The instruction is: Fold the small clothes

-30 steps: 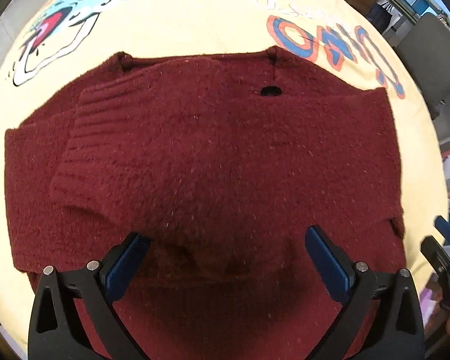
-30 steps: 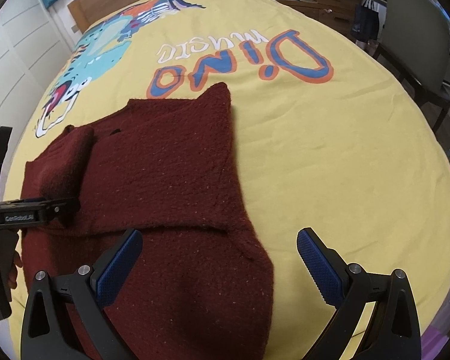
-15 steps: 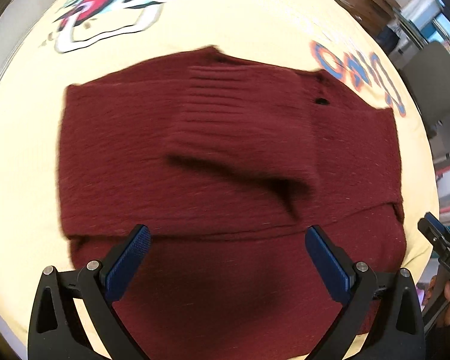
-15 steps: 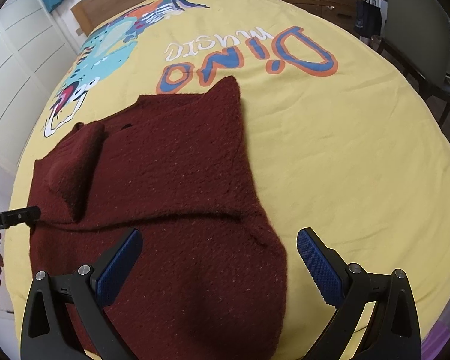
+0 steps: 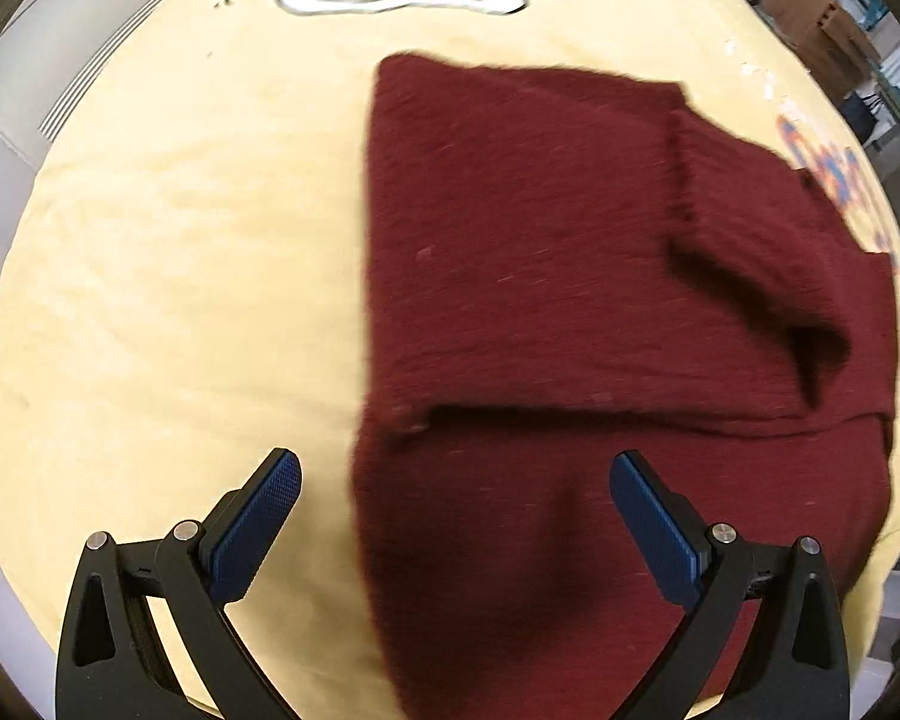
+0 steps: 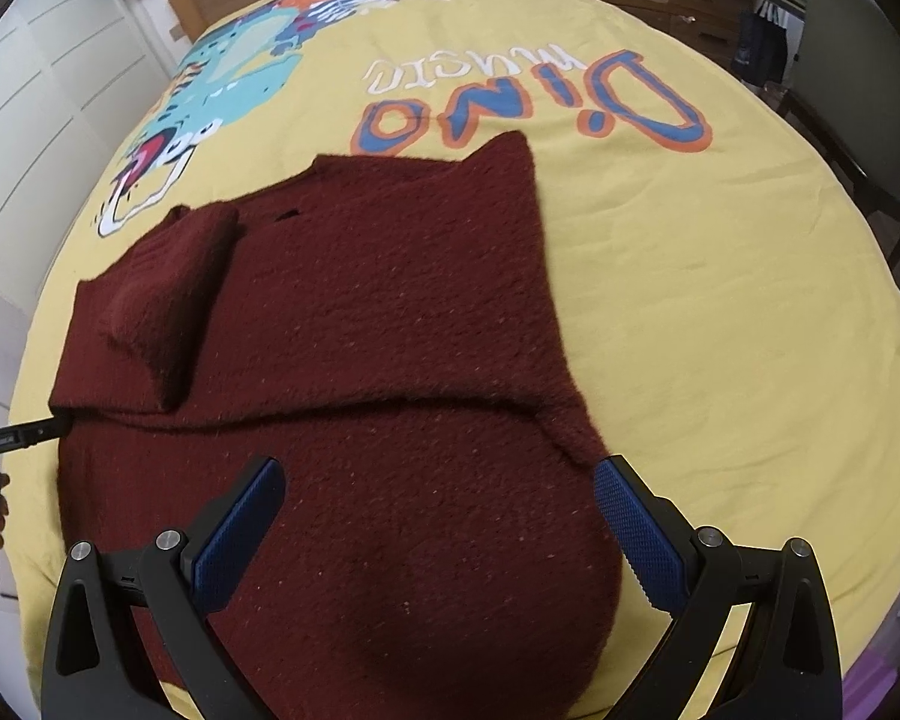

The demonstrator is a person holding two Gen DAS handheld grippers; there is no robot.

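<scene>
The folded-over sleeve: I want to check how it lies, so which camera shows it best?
The right wrist view. The sleeve is sharp there, lying across the sweater at its left side, with the whole outline visible. The left wrist view shows the sleeve too, but motion-blurred and pushed toward the right edge.

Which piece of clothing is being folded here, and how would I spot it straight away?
Look for the yellow bedspread printed with a cartoon dinosaur and the words "Dino music". On its near half, below the lettering, lies a dark red knitted sweater, partly folded, with one ribbed sleeve laid over its left side. It is the only garment on the spread, plain fuzzy maroon against the bright print.
</scene>
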